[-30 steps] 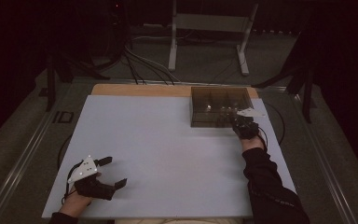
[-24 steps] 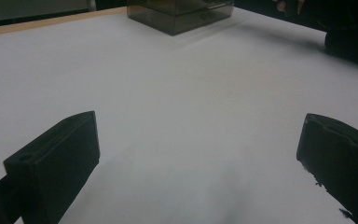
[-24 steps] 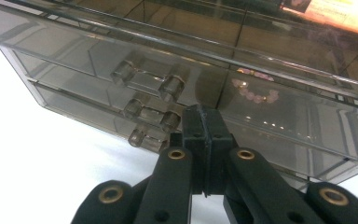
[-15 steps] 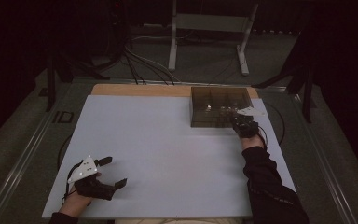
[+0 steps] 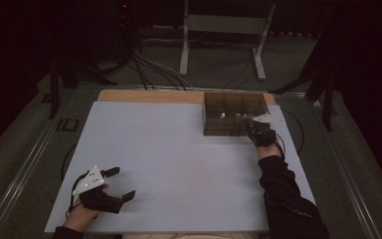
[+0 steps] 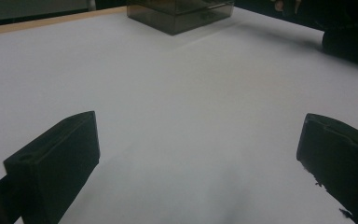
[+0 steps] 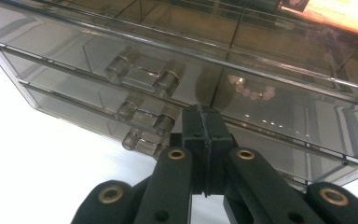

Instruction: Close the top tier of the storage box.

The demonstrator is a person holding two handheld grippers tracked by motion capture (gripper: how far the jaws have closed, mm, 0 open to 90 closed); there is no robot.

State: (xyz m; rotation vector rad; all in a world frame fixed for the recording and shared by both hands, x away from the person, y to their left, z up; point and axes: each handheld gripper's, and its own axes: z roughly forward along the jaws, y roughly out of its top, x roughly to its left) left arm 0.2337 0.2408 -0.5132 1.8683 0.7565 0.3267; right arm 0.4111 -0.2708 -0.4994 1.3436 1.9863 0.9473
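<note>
The room is dark all round, a grey floor [image 5: 25, 164] with black cables [image 5: 149, 69] trailing across it behind the table and a pale metal stand [image 5: 219, 30] on two legs farther back. In the middle sits the table, its top covered by a big white sheet [image 5: 169, 159] that leaves a strip of bare wood [image 5: 149, 96] along the far edge.

Near the far right corner of the table stands a smoky, see-through drawer box [image 5: 234, 112], low and wide, its back against the wooden strip. In the right gripper view its front shows stacked drawers with clear handles [image 7: 142, 77] one above another, and a string of pale beads [image 7: 251, 91] lies inside behind the wall.

A dark sleeve [image 5: 283, 194] runs up the right side of the table to the right gripper [image 5: 259, 133], which sits at the box's near right corner. Its jaws are pressed flat together with nothing between them, tips just at the box front; whether they touch it I cannot tell.

At the near left corner the left gripper [image 5: 118, 183] rests low over the sheet, well apart from the box, its jaws spread wide and empty.
</note>
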